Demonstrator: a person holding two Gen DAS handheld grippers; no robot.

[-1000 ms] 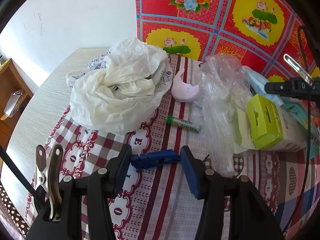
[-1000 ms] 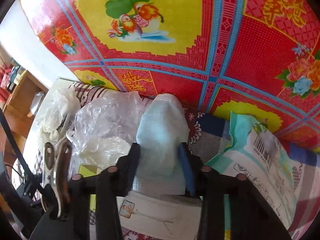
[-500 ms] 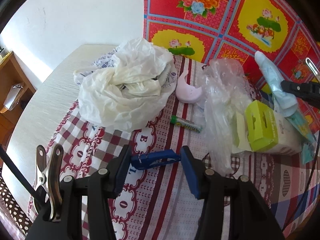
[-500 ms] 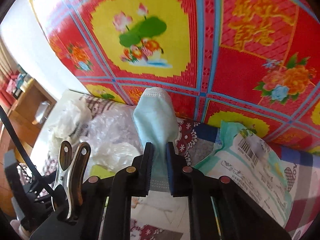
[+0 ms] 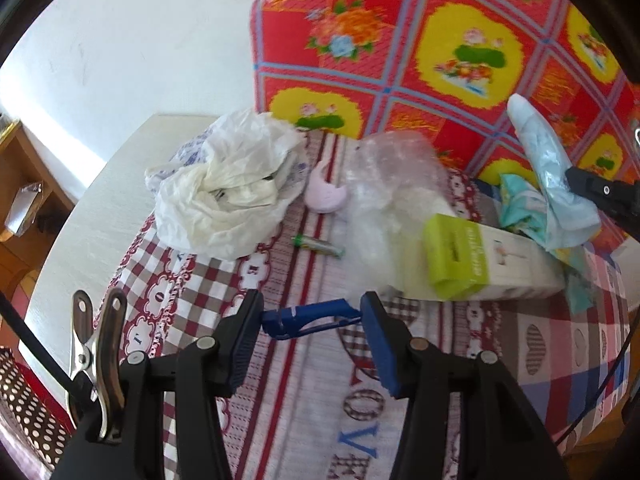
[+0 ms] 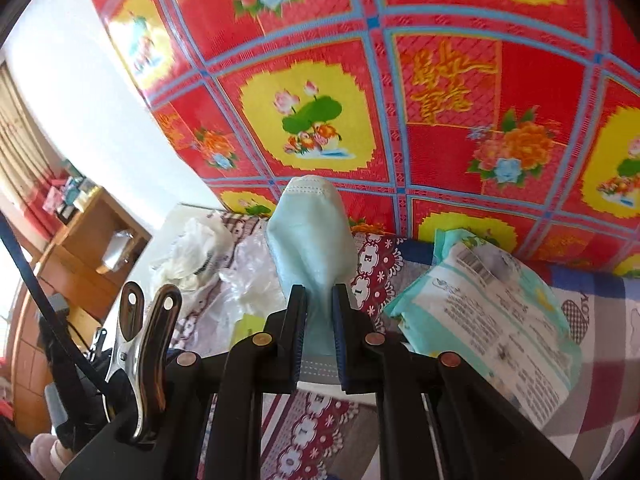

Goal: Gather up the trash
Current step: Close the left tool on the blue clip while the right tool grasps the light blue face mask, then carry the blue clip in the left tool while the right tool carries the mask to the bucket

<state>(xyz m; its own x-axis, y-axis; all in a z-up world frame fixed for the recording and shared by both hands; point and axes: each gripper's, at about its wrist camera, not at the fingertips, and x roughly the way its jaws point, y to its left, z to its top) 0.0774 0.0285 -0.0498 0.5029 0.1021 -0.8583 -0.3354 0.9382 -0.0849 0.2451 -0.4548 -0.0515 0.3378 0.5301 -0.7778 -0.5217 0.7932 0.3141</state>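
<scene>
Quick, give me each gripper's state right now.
Left gripper: closed on the blue clip, held by its ends above the tablecloth.
Right gripper: shut on the light blue face mask, lifted clear of the pile.

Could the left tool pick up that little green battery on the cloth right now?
Probably not yet. The left tool already holds a blue plastic piece between its pads, so it is occupied. The battery itself lies uncovered on the tablecloth just beyond it.
</scene>
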